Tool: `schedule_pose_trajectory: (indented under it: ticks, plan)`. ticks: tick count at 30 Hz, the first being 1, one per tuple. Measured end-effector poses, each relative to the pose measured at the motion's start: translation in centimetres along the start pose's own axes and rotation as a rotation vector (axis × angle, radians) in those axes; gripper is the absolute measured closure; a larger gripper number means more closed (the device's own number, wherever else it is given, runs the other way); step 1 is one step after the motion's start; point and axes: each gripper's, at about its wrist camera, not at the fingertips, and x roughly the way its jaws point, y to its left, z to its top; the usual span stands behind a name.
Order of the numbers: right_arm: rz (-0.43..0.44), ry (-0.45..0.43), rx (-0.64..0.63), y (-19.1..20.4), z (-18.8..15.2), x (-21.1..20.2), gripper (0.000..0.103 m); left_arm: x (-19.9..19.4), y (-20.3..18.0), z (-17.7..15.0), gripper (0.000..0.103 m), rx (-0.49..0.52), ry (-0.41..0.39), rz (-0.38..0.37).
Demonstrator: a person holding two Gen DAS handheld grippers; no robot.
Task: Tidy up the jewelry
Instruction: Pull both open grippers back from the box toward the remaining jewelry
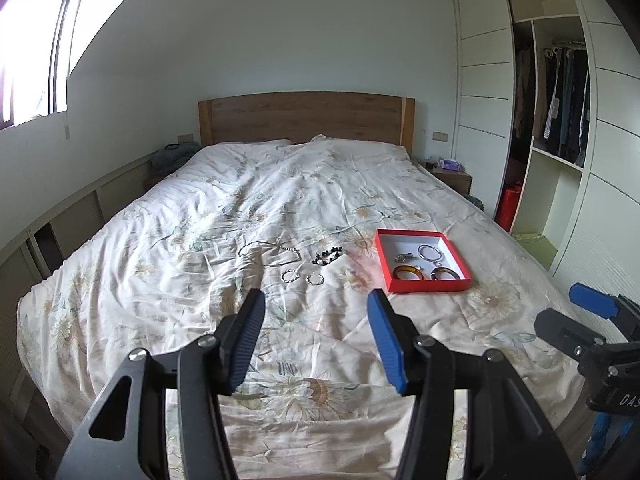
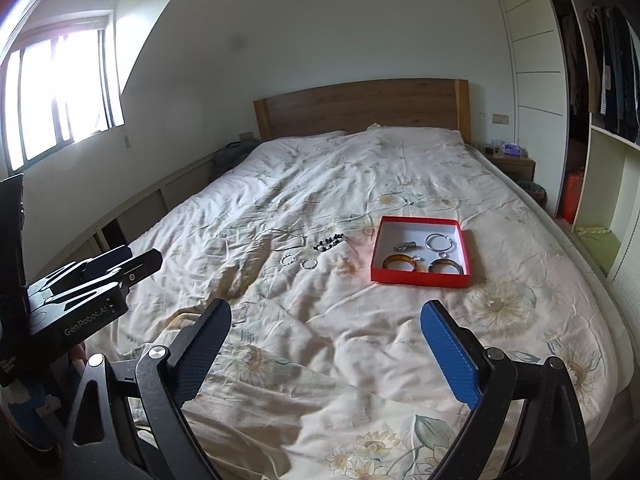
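Left hand-held gripper (image 1: pixel 316 320) and right hand-held gripper (image 2: pixel 326 330) hover over the near end of a bed (image 1: pixel 280 184) with a floral cover, jaws of both standing wide apart with nothing between them. Ahead of the left hand-held gripper lie loose pieces: two small silver hoops (image 1: pixel 302 277), a black beaded bracelet (image 1: pixel 327 257) just beyond them, and a thin chain necklace (image 1: pixel 270 253) to its left. Ahead of the right hand-held gripper, slightly to its right, rests a red box (image 2: pixel 420 278) with a white interior, holding two amber bangles (image 2: pixel 422 264), a silver ring bangle (image 2: pixel 439 242) and a small silver piece (image 2: pixel 405 246). Beyond the bed stands a wooden headboard (image 2: pixel 360 110); an open wardrobe (image 2: pixel 600 80) is at far right
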Motion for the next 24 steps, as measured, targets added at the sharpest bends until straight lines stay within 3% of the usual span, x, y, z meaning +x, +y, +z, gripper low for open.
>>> schedule_pose_trajectory:
  ticks: [4, 9, 12, 24]
  plan:
    - [-0.057, -0.007, -0.01, 0.5, 0.1, 0.3, 0.008, 0.5, 0.4, -0.3, 0.052, 0.01, 0.016, 0.007]
    - [-0.211, 0.005, -0.063, 1.9, 0.2, 1.1, 0.008, 1.9, 1.2, -1.0, 0.052, -0.008, 0.066, 0.007]
    - [-0.257, 0.025, -0.088, 2.4, 0.0, 1.8, 0.008, 2.6, 1.8, -1.4, 0.052, -0.028, 0.083, 0.021]
    - [-0.287, 0.055, -0.121, 2.1, 0.0, 3.1, 0.005, 5.6, 2.8, -2.4, 0.052, -0.099, 0.133, 0.089]
